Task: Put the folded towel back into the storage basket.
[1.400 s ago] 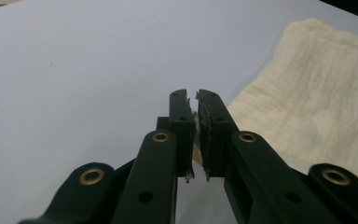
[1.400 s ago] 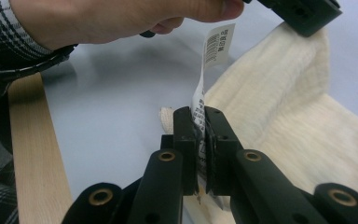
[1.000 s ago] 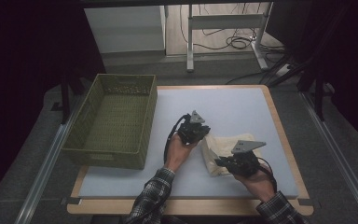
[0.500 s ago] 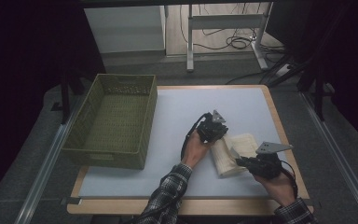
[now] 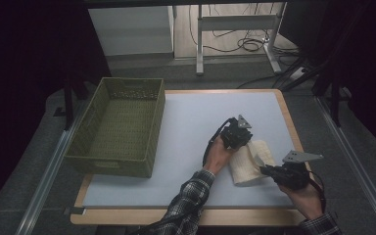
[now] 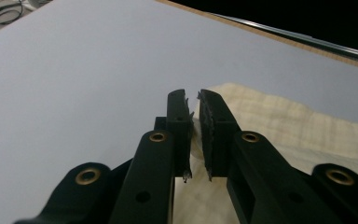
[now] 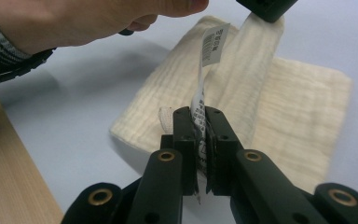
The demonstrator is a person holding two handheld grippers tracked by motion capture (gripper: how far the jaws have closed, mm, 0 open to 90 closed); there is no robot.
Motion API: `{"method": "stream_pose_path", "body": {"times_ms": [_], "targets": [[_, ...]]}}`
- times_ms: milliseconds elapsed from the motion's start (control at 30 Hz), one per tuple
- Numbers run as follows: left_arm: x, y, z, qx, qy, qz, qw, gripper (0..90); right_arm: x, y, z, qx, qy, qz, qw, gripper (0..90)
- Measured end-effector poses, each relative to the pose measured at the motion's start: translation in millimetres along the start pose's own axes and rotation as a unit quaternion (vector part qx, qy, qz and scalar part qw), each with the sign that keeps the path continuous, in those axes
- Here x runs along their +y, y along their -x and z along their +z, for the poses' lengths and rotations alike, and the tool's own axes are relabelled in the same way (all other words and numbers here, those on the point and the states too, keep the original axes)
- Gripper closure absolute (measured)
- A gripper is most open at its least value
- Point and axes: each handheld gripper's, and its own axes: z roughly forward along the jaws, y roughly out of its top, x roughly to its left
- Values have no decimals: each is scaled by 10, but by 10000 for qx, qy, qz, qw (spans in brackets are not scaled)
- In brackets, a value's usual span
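Observation:
A folded cream towel [image 5: 247,166] lies on the white table top at the right. In the left gripper view my left gripper [image 6: 193,116] is shut on a fold of the towel [image 6: 289,126]. In the high view this left gripper [image 5: 246,141] sits at the towel's far end. My right gripper [image 7: 198,135] is shut on the near edge of the towel [image 7: 303,116], with its white care label [image 7: 213,43] pinched between the jaws. A strip of cloth rises from there to the left gripper [image 7: 263,7]. The right gripper [image 5: 264,169] is at the towel's near right corner.
A green woven basket [image 5: 122,161] stands empty on the left side of the table. The table's wooden edge [image 5: 293,129] runs close to the right of the towel. A hand and plaid sleeve [image 7: 9,37] reach over the towel's left side.
Both grippers have moved to the right across the table, and the towel has gone with them. The left gripper has also shifted slightly farther from the person.

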Motion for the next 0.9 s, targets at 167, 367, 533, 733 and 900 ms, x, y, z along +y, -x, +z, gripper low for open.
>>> {"method": "stream_pose_path", "body": {"times_ms": [167,367,533,733,900], "targets": [[60,29,116,-3,-27,-56,10000,815,-28,96,-65,-174,37,57,9998,846],[44,40,135,1,58,-180,9998,616,-110,190,-5,-300,-93,132,9994,833],[-7,-20,46,111,82,-238,9996,498,-175,259,-42,-485,-65,246,9985,737],[-138,-91,-108,299,88,-310,9990,423,-187,378,-258,-909,-7,305,9954,609],[-286,-145,-243,417,-17,-285,9987,390,-198,492,-455,-1277,35,434,9909,582]]}}
